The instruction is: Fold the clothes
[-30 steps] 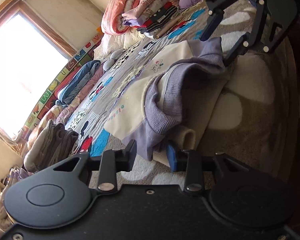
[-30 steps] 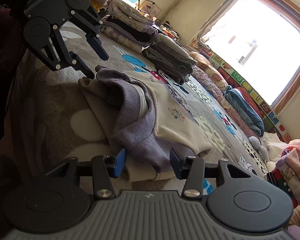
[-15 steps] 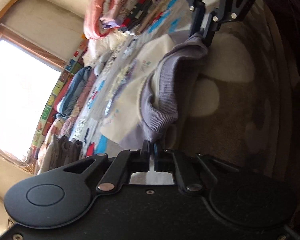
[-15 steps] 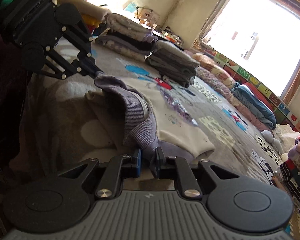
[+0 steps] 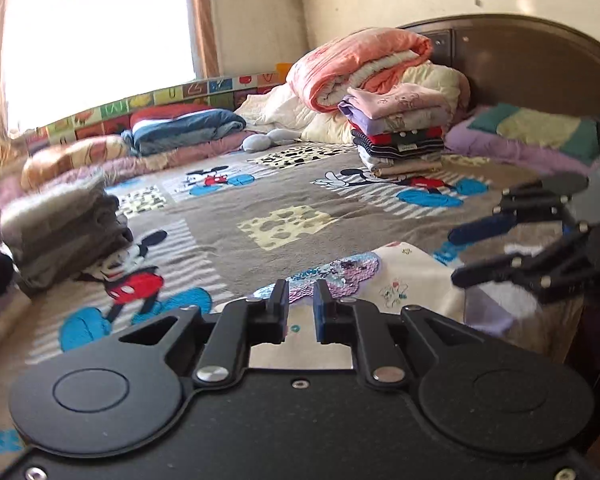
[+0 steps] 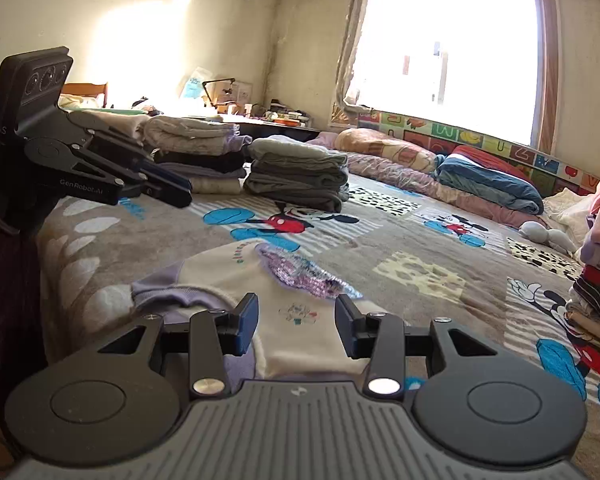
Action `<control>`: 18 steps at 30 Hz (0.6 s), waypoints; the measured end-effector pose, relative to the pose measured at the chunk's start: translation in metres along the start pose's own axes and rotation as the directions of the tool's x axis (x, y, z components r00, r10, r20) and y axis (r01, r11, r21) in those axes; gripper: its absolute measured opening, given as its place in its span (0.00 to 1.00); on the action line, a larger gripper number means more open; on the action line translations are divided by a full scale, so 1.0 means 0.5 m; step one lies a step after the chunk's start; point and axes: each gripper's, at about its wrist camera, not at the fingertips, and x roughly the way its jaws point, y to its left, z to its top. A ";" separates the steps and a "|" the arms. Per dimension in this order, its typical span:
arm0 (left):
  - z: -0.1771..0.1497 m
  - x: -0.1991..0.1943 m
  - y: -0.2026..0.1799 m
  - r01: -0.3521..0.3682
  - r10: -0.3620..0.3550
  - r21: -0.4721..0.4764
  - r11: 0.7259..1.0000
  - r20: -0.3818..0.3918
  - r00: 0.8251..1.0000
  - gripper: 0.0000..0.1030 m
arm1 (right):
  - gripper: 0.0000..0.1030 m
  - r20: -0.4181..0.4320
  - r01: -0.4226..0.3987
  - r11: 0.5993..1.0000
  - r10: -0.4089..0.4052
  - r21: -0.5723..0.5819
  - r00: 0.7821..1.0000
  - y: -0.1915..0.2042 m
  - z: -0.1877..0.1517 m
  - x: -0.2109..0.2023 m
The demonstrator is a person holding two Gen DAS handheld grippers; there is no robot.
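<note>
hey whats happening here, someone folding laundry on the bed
Yes. A person holds two grippers over a cream and purple sweatshirt lying on the cartoon blanket. The left gripper and right gripper hover above it with jaws opening and nothing between them. Folded stacks sit further back.

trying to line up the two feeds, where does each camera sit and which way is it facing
Left wrist: on the left gripper, low over the bed, facing the headboard and window; its own jaws are opening with nothing between them, and the right gripper shows at the right edge.
Right wrist: on the right gripper, facing the window and desk corner; its jaws are opening over the cream sweatshirt, and the left gripper shows at upper left.
Shared: the sweatshirt, the grey folded stack, the bed.
</note>
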 end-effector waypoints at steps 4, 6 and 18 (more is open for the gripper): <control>-0.081 0.097 -0.002 0.020 -0.032 -0.058 0.998 -0.220 0.975 0.34 | 0.50 -0.128 -0.012 1.000 0.011 -0.012 0.992 0.009 -0.026 0.078; -0.080 0.067 -0.006 0.040 -0.048 -0.049 0.998 -0.176 0.983 0.35 | 0.50 -0.255 -0.022 1.000 0.017 -0.014 0.967 0.011 -0.054 0.116; -0.007 0.139 0.053 0.099 -0.100 -0.013 0.995 -0.070 0.993 0.36 | 0.48 -0.114 0.036 0.997 -0.028 0.068 0.993 -0.079 -0.020 0.160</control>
